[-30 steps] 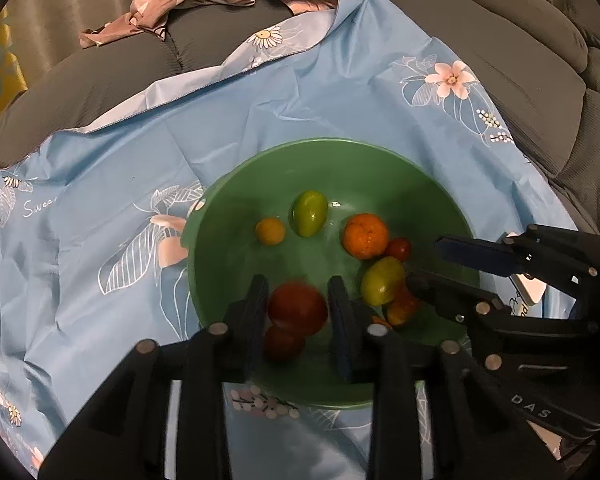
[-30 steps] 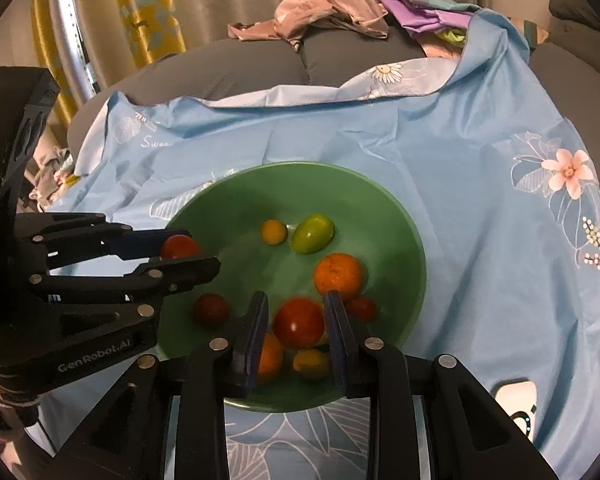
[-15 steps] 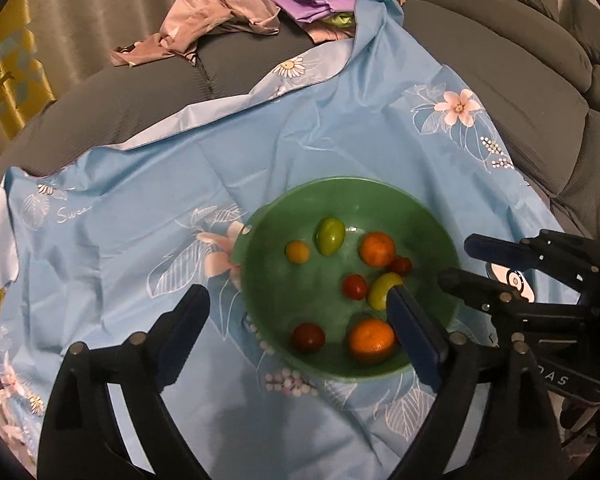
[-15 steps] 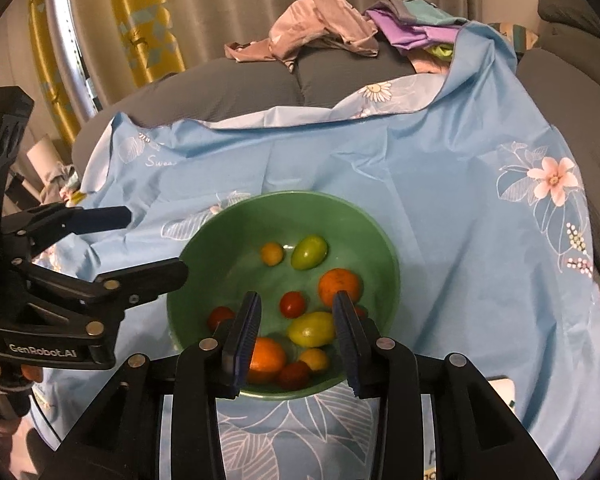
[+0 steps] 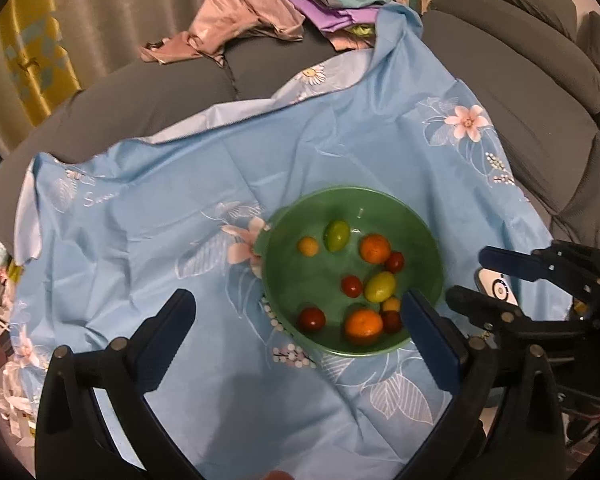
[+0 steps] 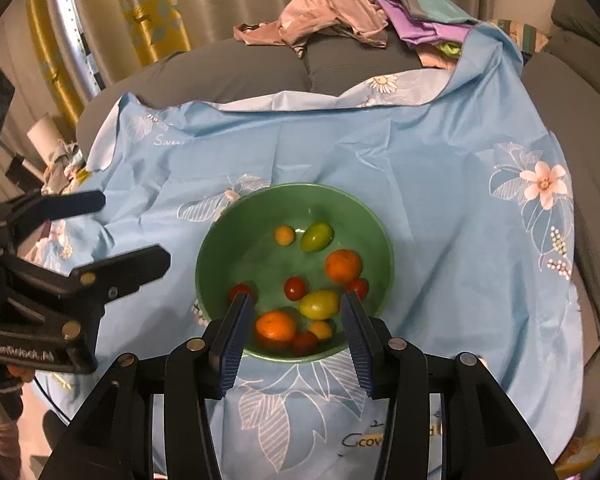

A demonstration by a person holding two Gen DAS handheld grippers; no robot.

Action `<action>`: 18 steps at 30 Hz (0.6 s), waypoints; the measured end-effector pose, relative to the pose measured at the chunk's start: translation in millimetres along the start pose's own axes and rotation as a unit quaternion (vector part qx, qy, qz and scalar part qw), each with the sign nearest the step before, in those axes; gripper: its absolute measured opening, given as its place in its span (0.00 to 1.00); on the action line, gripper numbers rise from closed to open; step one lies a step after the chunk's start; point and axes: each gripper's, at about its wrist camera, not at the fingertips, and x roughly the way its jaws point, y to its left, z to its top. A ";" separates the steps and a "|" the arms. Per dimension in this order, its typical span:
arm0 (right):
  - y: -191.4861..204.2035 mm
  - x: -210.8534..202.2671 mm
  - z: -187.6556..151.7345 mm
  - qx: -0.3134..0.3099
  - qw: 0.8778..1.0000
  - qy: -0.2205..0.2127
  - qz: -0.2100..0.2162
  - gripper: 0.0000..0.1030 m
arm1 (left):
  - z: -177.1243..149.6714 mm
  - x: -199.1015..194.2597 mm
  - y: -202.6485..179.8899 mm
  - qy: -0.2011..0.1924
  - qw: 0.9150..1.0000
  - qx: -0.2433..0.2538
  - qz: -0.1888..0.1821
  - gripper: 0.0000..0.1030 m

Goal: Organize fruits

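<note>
The fruits (image 6: 316,310) are gathered in a green bowl (image 6: 382,240) set on a blue floral cloth (image 6: 440,184). The left tool (image 5: 296,316) is spread wide and empty. The right tool (image 6: 296,320), moderately spread, is held empty above the bowl's near rim.

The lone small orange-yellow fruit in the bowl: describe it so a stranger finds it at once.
Find the green bowl on the blue floral cloth. On its far side lie two fruits, apart from the cluster nearer the camera. The small orange-yellow fruit is the round one, left of the green oval fruit.
</note>
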 end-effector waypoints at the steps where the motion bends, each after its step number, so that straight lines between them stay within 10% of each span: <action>1: -0.2 -1.9 0.4 0.000 1.000 0.001 0.002 0.45 | 1.8 -2.1 -0.7 0.002 1.000 0.003 0.003 0.99; 18: 3.4 -29.5 7.7 -0.012 1.000 -0.014 -0.004 0.45 | 12.8 -20.8 -2.1 -0.007 1.000 -0.007 0.017 0.99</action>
